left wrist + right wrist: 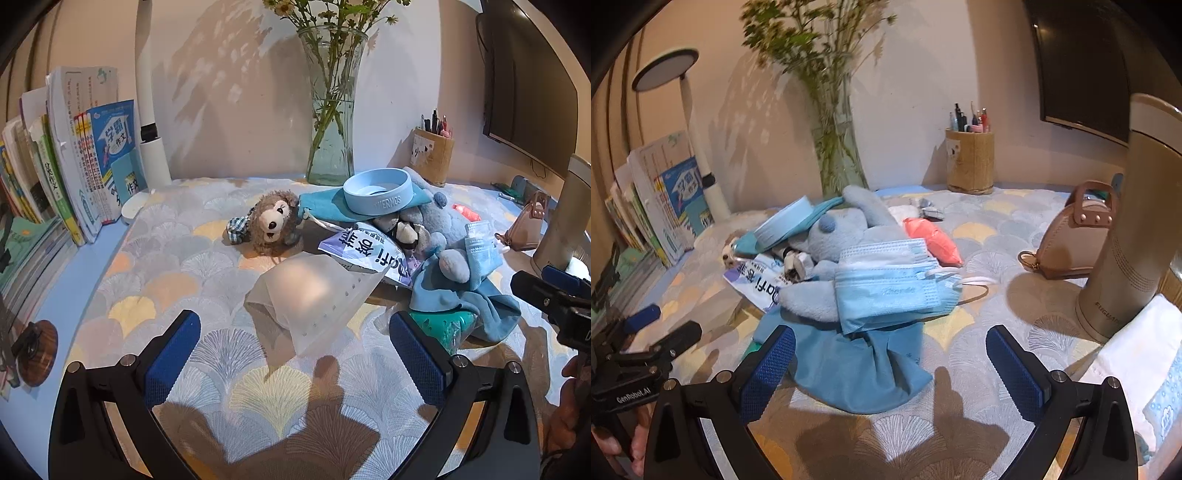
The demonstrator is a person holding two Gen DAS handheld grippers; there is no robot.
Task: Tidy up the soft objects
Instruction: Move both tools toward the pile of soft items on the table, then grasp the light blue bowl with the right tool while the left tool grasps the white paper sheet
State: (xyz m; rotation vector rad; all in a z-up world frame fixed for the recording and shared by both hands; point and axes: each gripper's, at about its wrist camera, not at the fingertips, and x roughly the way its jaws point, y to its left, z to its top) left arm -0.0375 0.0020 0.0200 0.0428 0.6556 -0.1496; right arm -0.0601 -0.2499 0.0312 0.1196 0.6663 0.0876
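Hovering both claws, left claw (295, 369) and right claw (890, 369), wide and empty, before any pickup. Next, I'd judge, my right closes on the blue face masks (890, 291) just ahead.

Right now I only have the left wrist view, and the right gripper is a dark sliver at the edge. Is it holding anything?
Observer: No. The right gripper is open and empty, pointed at the blue cloth.
Operator: What sits to the right of the tumbler?
Observer: A white packet lies right beside the tumbler, outside your frame.
Operator: The lamp's top is cut off for me.
Observer: The lamp head is a flat round disc.
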